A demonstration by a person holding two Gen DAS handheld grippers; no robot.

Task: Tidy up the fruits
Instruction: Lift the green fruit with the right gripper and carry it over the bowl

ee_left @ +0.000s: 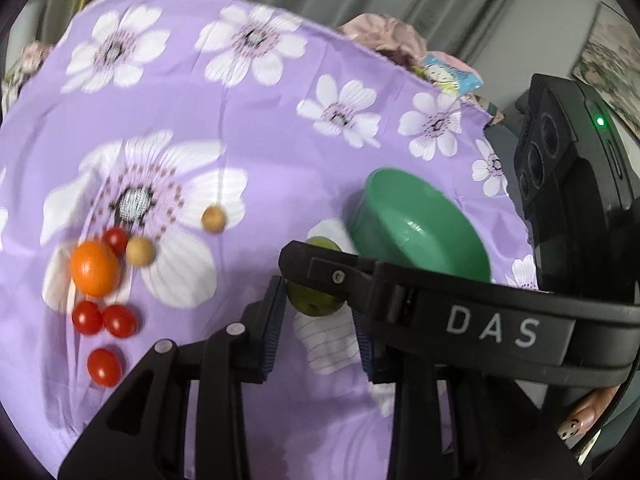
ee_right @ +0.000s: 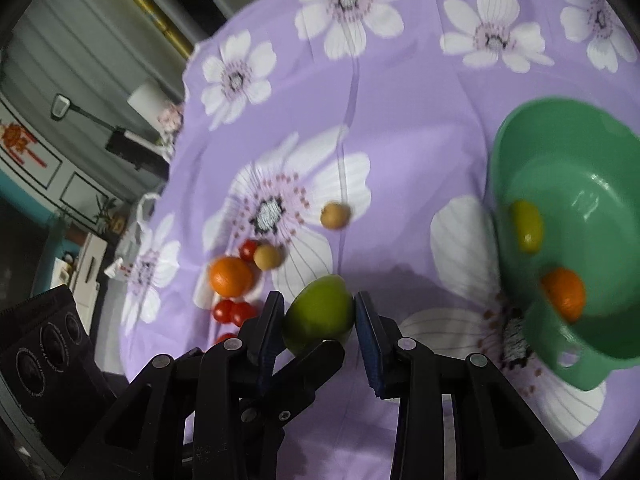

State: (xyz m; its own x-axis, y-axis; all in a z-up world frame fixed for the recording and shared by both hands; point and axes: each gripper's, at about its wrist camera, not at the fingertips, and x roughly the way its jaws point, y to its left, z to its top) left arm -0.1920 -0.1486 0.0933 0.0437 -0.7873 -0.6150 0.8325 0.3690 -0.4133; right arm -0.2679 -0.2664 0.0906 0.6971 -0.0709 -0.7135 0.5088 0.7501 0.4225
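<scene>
Both grippers are clamped on one green lime [ee_right: 319,314]: in the right wrist view the right gripper [ee_right: 320,316] has its blue pads pressed on either side of the fruit, and a finger of the left gripper [ee_right: 308,364] reaches in from below and touches the lime's underside. In the left wrist view the left gripper [ee_left: 316,300] has the same lime [ee_left: 314,300] between its pads, with the right gripper's arm crossing in front. The lime appears lifted off the purple flowered cloth [ee_right: 400,140], near the cloth's near edge. The green bowl [ee_right: 516,152] stands toward the right edge and already holds a yellow fruit [ee_right: 528,226] and an orange [ee_right: 564,294]. Loose on the cloth toward its left side: another orange [ee_left: 95,268], cherry tomatoes [ee_left: 120,320], two tan round fruits [ee_left: 140,252]. Judgement: step in hand is carrying the lime to the bowl. A double grip risks twisting or squeezing the fruit out; keep both hands moving together, or let one go first. Clear the rim, release low inside so nothing bounces out.
</scene>
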